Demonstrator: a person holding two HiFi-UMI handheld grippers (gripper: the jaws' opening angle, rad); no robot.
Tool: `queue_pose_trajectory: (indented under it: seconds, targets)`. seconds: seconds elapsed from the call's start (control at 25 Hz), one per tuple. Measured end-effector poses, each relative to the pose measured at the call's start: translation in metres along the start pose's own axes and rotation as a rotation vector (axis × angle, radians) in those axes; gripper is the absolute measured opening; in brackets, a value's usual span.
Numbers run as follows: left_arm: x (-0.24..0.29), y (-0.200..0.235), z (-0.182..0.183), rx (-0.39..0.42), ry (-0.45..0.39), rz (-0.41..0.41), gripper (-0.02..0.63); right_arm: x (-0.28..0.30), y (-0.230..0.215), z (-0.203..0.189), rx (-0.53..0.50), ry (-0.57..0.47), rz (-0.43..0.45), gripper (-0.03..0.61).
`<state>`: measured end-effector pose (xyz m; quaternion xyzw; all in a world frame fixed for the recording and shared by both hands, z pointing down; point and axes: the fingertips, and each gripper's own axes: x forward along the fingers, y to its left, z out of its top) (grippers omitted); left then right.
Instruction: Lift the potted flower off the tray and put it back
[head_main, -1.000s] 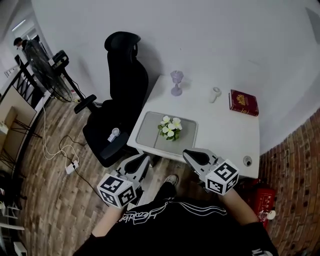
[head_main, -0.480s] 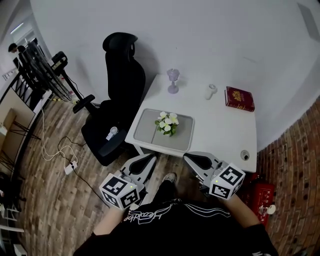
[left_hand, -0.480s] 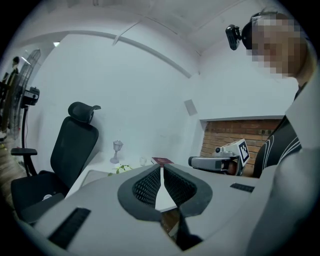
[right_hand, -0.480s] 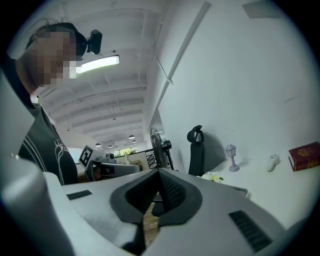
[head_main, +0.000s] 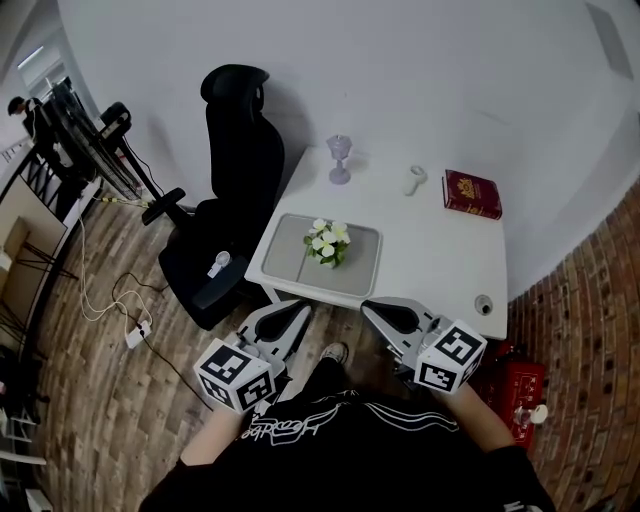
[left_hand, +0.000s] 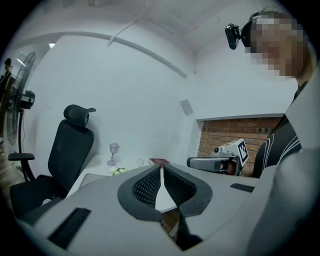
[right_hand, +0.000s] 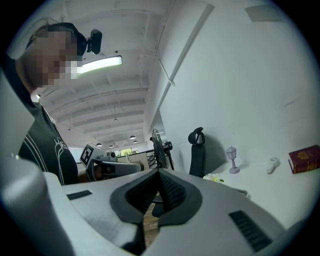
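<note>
The potted flower (head_main: 326, 243), white blooms over green leaves, stands on the grey tray (head_main: 355, 268) at the near left of the white table (head_main: 440, 250). Both grippers hover in front of the table's near edge, well short of the tray. My left gripper (head_main: 296, 312) is shut with nothing in it; its meshed pads meet at the tips (left_hand: 161, 169). My right gripper (head_main: 371, 309) is likewise shut and empty (right_hand: 159, 173). The flower (left_hand: 118, 171) shows small and far beyond the left jaws. It also peeks past the right ones (right_hand: 214, 178).
A black office chair (head_main: 235, 150) stands left of the table. On the table are a glass goblet (head_main: 339, 158), a small white object (head_main: 414, 180) and a red book (head_main: 472, 193). A red fire extinguisher (head_main: 515, 385) lies on the floor at right. A fan (head_main: 95, 140) and cables are at left.
Both grippers have risen a little and stayed shut before the table's near edge. The table has slid slightly up and left in the head view.
</note>
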<state>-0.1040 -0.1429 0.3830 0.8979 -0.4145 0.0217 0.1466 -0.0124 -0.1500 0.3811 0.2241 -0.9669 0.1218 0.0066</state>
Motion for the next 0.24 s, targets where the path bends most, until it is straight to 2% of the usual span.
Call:
queue_pose_trajectory:
  seconds: [0.24]
  targets:
    - [0.0032, -0.0017, 0.0060, 0.036, 0.018, 0.003, 0.044, 0.0014, -0.0050, 0.0025, 0.007, -0.023, -0.001, 0.002]
